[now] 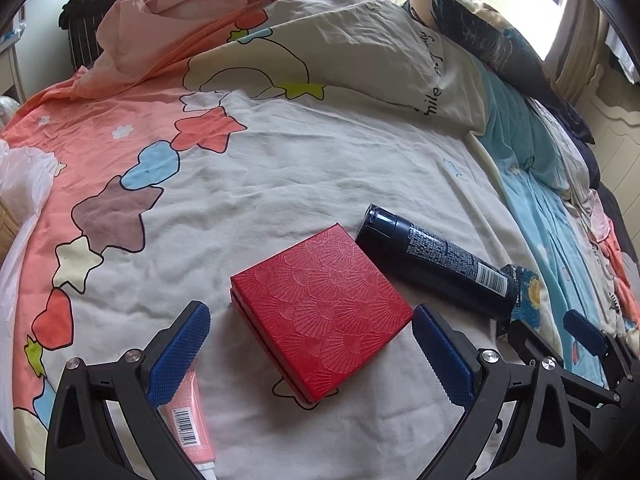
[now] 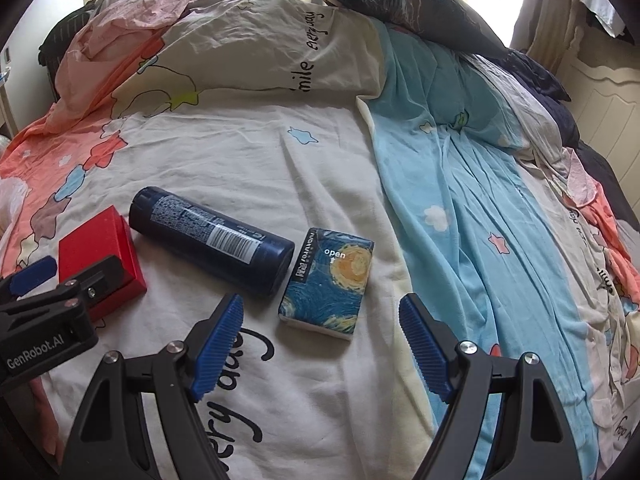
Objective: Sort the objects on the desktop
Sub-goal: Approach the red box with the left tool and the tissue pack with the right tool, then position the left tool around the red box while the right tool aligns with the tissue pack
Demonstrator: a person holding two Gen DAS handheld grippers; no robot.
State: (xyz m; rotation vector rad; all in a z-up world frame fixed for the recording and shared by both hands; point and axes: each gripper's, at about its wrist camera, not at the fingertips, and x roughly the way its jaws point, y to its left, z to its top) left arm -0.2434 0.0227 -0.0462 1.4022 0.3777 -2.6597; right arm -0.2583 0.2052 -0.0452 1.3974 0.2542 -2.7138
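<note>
Red box [image 1: 320, 316]: flat on the bedsheet [image 1: 304, 168], between the left gripper's [image 1: 312, 344] wide-open fingers, not gripped.
Dark bottle [image 2: 210, 240]: lying beside the box, touching the tissue pack [image 2: 328, 280].
Right gripper [image 2: 320, 340]: spread wide, empty, near the pack.
Pink tube [image 1: 190, 420]: under the left finger.

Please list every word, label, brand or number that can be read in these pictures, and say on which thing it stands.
"open": tissue pack, above a small arrow.
"GenRobot.AI": body of the left gripper.
"mile" and "every day": bed cover, partly folded away.
Fine print and barcode on the dark blue bottle: too small to read.
Barcode digits on the pink tube: too small to read.
Red box: no text.
</note>
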